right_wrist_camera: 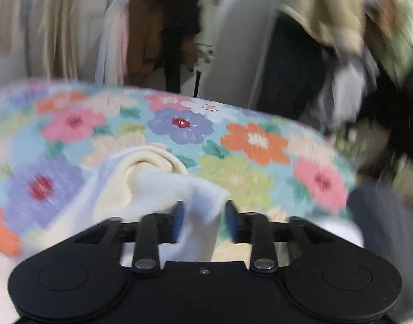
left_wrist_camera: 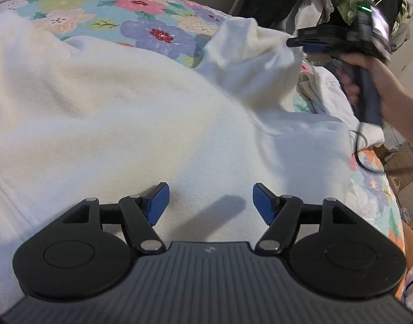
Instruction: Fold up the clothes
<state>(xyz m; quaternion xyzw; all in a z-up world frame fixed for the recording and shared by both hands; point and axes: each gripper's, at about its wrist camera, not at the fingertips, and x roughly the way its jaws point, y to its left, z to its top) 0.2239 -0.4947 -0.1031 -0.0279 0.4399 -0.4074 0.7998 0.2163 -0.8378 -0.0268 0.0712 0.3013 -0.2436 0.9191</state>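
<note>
left tongs (left_wrist_camera: 211, 202) spread, white fleece garment (left_wrist_camera: 141, 124) rumpled

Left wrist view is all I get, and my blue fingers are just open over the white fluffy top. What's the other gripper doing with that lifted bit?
Observer: The right gripper has a fold of the white garment between its fingers.
Operator: Is it squeezing tight?
Observer: Not fully; the jaws show a gap, with cloth filling it. That view is blurred.
Operator: What's in front of it?
Observer: The flowered bedspread, then hanging clothes behind the bed.
</note>
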